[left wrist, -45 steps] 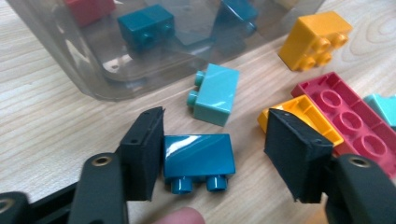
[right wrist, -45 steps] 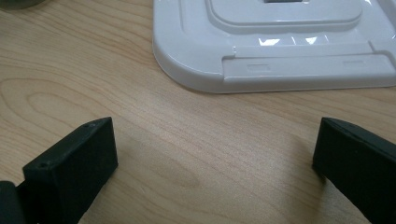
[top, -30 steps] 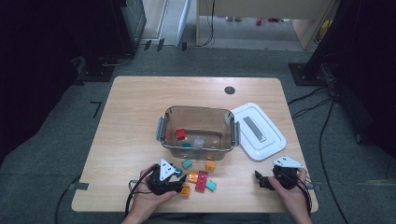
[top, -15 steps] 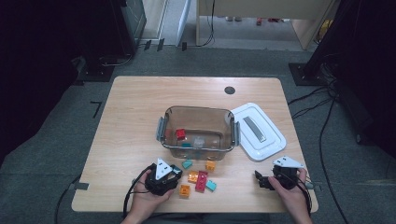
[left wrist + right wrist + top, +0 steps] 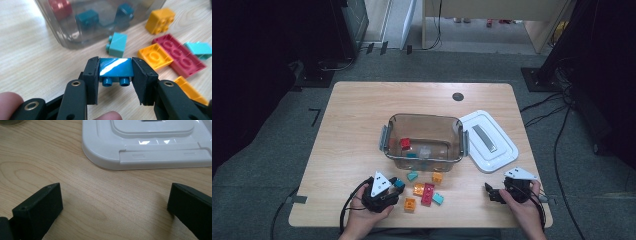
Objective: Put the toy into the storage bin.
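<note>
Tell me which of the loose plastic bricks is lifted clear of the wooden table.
The glossy blue brick, clamped studs-down between the left gripper's black jaws. The teal, orange and crimson bricks lie flat on the table beside the clear container.

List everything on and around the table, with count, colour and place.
table: one, light wood, centre of the high view.
container: one, clear brown-tinted, mid-table; red, teal and pale bricks inside.
lid: one, white, flat beside the container, toward the right claw.
loose bricks: six on the table before the container; two teal, three orange, one long magenta.
blue brick: one, clamped in the left claw.
left claw: one, black, shut on the blue brick.
right claw: one, black, open over bare wood near the lid.
hands: two, at the near edge.
</note>
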The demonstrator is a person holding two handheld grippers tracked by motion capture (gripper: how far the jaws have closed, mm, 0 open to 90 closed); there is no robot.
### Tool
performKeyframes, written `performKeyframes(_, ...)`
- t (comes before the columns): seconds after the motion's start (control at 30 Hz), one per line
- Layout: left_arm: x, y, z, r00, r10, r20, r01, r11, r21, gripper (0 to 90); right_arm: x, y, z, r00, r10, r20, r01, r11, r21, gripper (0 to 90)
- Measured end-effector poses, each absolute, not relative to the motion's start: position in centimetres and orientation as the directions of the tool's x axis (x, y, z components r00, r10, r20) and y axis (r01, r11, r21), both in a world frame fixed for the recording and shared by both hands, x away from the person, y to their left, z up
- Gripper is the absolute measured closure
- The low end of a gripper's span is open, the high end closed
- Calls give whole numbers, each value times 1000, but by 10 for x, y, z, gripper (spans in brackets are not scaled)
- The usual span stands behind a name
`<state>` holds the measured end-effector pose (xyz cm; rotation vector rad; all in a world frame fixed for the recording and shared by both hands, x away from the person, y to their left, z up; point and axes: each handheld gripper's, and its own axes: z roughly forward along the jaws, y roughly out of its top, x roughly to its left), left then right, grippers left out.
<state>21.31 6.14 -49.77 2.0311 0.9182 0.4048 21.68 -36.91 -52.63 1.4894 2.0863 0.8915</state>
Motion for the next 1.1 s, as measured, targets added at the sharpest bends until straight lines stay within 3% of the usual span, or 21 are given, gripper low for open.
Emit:
performKeyframes(0.53, 208, 66, -442, 705, 708, -39, 322, -271, 907, 599, 217, -369, -526, -335, 942, 25, 669, 219, 710, 0)
performKeyframes(1.1, 249, 57, -389, 695, 718, -24, 241, -202, 949, 599, 217, -369, -526, -333, 943, 27, 670, 216, 710, 0)
